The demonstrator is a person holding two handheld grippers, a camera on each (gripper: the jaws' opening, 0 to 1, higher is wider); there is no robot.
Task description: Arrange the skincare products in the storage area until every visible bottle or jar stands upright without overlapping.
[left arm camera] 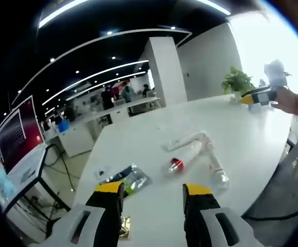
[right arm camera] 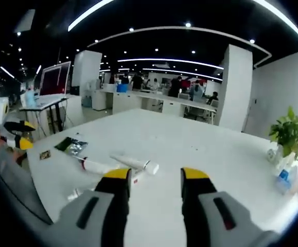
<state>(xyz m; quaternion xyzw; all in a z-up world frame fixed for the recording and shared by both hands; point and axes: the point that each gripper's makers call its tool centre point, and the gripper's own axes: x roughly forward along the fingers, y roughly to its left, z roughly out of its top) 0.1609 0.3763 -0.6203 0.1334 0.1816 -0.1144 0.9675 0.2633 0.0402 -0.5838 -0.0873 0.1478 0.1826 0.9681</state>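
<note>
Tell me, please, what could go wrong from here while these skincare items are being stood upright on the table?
1. The white tube with the red cap and the other white tubes lie touching on the white table; gripping one may drag or roll the others.
2. Slim tubes may topple when stood up.
3. The green and silver foil sachets lie near the table edge and could be nudged off by the open left tool.

An open-plan office: desk rows (right arm camera: pixel 154 100), monitor (left arm camera: pixel 17 131), strip ceiling lights (right arm camera: pixel 185 60).
</note>
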